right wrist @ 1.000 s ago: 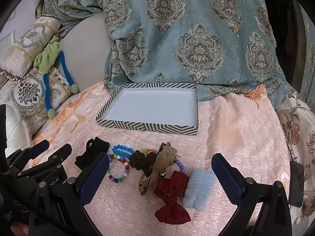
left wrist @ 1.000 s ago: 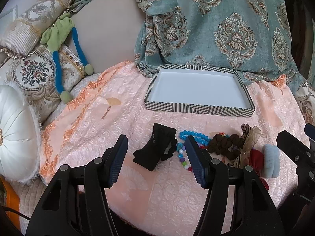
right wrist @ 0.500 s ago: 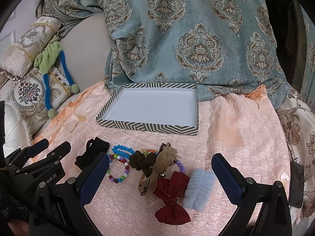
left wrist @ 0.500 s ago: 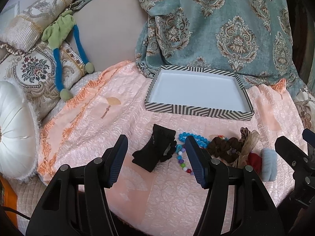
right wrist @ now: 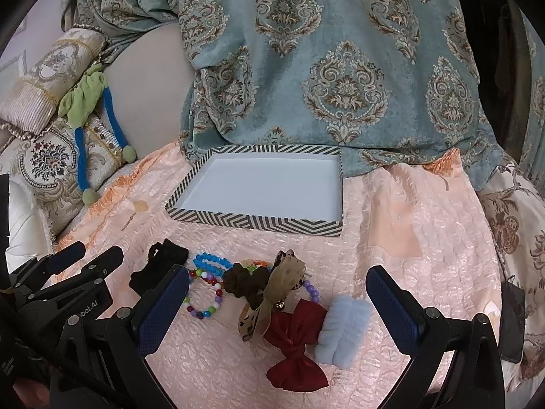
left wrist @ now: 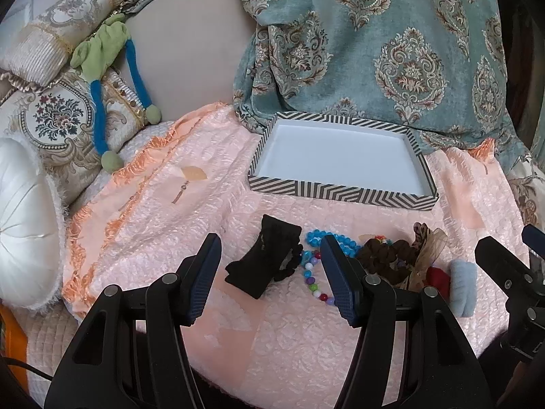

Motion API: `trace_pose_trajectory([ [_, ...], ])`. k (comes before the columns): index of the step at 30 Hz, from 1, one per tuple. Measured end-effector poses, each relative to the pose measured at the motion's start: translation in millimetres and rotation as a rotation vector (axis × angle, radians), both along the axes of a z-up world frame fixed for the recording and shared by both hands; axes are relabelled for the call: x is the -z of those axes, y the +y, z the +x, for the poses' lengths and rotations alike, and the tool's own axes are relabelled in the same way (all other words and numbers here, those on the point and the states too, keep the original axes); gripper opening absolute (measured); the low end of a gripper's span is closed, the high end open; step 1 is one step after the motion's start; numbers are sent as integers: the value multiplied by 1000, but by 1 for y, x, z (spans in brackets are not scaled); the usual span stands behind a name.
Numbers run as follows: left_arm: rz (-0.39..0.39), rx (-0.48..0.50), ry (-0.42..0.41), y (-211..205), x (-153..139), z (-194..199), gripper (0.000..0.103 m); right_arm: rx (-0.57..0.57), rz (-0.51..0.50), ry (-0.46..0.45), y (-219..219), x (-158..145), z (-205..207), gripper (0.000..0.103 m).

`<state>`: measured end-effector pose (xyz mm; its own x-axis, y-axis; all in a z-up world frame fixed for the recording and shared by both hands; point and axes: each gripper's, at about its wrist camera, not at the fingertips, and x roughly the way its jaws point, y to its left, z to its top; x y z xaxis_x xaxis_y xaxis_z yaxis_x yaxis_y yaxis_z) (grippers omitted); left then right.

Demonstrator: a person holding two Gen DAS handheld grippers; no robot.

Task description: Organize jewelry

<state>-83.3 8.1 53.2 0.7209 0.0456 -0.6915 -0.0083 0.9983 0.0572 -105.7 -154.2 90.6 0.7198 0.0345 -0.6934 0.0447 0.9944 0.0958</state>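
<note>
Left tongs [left wrist: 269, 283] wide open, holding nothing, and over the last second they've crept slightly closer to the black hair clip [left wrist: 264, 259], which now sits larger between the two fingers in the lower middle of the left view. No contact that I can see. Right tongs [right wrist: 277, 310] also spread wide and empty; that view is basically unchanged, parked over the red bow [right wrist: 294, 341] and the pale blue fuzzy clip [right wrist: 342, 332] at lower centre.

Nothing on the bed has moved. Row of pieces on the pink bedspread [right wrist: 425, 238]: black clip at the left, then the blue bead bracelet [right wrist: 209, 260], the multicolour bead bracelet [right wrist: 204, 294], the brown scrunchie [right wrist: 245, 281], the sheer tan bow [right wrist: 279, 293], then the red bow and blue clip at the right. Several overlap or touch in the middle.

Striped tray [right wrist: 259, 223] sits beyond the row, centre frame, white inside, nothing in it.

Read: sorting not started. Left side looks like it's lining up the first pick, black clip. It lies apart from most of the cluster but close against the beads on its right, so closing could drag a bracelet along.
</note>
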Motion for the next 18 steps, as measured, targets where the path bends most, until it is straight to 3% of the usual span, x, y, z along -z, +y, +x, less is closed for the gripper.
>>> trace_pose_trajectory([
  [18,-10,-10,24,4,7,4,61,-16,8,29,4,9,7,103],
])
